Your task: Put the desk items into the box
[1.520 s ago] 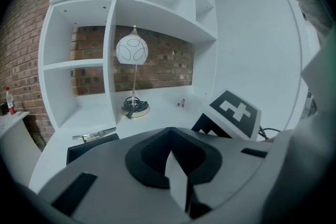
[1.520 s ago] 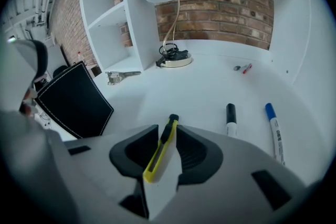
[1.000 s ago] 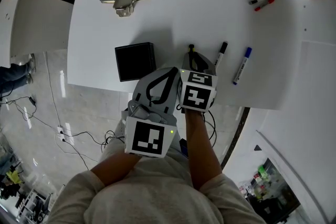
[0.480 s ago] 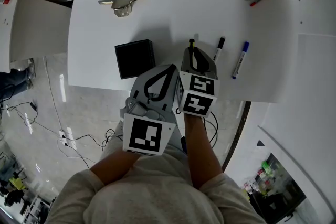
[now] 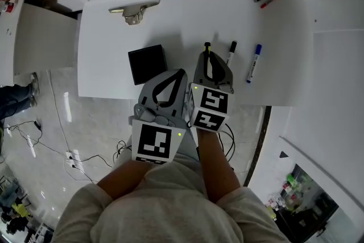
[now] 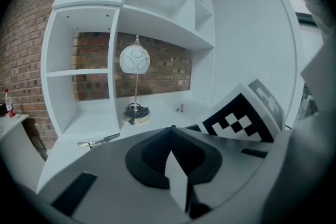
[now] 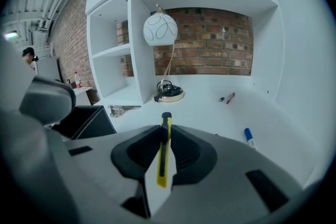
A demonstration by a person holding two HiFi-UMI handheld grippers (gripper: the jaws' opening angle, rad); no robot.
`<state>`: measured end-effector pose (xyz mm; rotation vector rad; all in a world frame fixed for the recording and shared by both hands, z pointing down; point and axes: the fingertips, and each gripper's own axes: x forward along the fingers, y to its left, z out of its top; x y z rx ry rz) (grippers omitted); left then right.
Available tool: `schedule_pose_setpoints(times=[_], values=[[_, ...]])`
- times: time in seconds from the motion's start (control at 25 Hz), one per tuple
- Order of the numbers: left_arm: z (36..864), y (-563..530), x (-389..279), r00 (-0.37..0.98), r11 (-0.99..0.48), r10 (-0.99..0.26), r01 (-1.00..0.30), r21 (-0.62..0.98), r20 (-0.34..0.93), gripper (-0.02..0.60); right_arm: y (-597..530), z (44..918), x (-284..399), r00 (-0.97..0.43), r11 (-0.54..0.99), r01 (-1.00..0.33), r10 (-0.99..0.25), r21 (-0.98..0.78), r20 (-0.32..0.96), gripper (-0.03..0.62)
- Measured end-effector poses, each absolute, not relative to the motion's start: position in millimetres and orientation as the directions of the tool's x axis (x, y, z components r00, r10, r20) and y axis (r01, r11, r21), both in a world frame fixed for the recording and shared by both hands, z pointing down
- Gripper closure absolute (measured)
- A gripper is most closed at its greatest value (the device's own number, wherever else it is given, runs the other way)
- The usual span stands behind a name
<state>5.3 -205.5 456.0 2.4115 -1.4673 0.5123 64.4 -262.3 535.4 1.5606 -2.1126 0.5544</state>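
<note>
My right hand-held gripper (image 7: 164,131) pinches utility knife (image 7: 163,168) mid-body, right of box (image 5: 147,64) | stiff, light, probably slick | left hand-held gripper (image 6: 170,131) closed, empty.

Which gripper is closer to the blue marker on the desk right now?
Right. The right gripper, shut on a yellow utility knife, sits just left of the blue marker in the head view; the left gripper is farther left, beyond the right one.

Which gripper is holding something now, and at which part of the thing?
The right gripper holds a yellow utility knife along its body; the black tip pokes out ahead. The left gripper is shut, empty.
</note>
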Motion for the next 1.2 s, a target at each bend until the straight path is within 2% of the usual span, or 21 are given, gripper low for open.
schedule_pose_setpoints(times=[0.52, 1.0, 1.2], values=[[412.1, -198.5, 0.7, 0.444, -0.466, -0.818, -0.884, 0.031, 0.364, 0.577, -244.3, 460.5, 52.5, -0.265, 0.307, -0.952, -0.858, 0.025, 0.44, 0.52], [375.0, -183.0, -16.3, 0.434, -0.45, -0.852, -0.893, 0.013, 0.294, 0.577, -224.9, 407.1, 54.6, -0.282, 0.302, -0.953, -0.909, 0.019, 0.307, 0.52], [364.6, -179.1, -32.9, 0.414, -0.427, -0.869, -0.904, 0.009, 0.27, 0.577, -218.2, 389.1, 37.8, -0.333, 0.346, -0.938, -0.91, 0.01, 0.248, 0.52]])
